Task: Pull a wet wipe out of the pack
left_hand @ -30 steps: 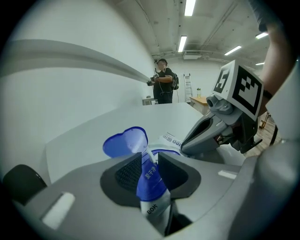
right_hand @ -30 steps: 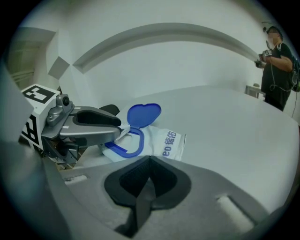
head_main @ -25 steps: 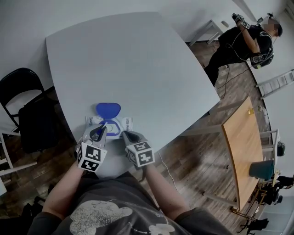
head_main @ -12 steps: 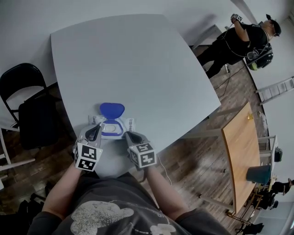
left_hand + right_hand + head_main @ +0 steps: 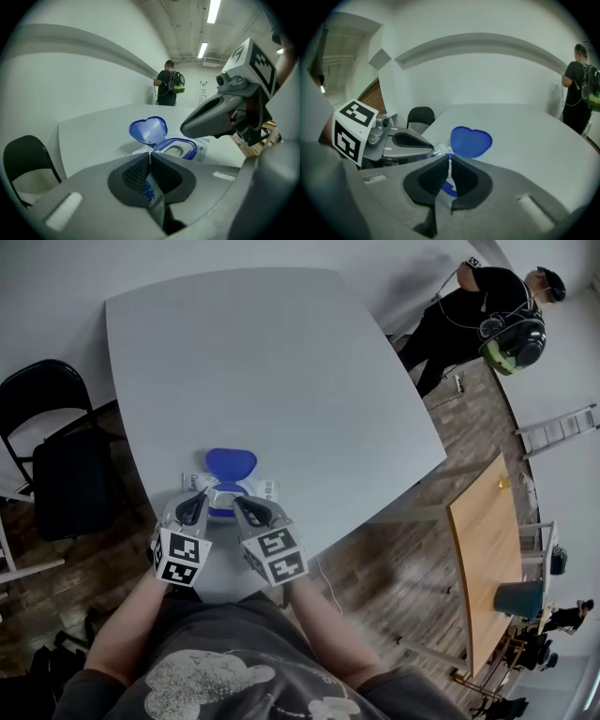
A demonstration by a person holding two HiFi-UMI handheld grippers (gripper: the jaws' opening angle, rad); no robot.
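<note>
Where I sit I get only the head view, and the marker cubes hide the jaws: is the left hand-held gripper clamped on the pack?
Observer: Yes. Its own view shows the left hand-held gripper shut on the printed film at the wet wipe pack's near edge.
Operator: Has the right one got a wipe?
Observer: The right hand-held gripper has its jaws together; I can't make out a wipe between them.
Operator: Any wipe showing?
Observer: The left gripper view shows pale wipe material in the opening, under the raised blue lid.
</note>
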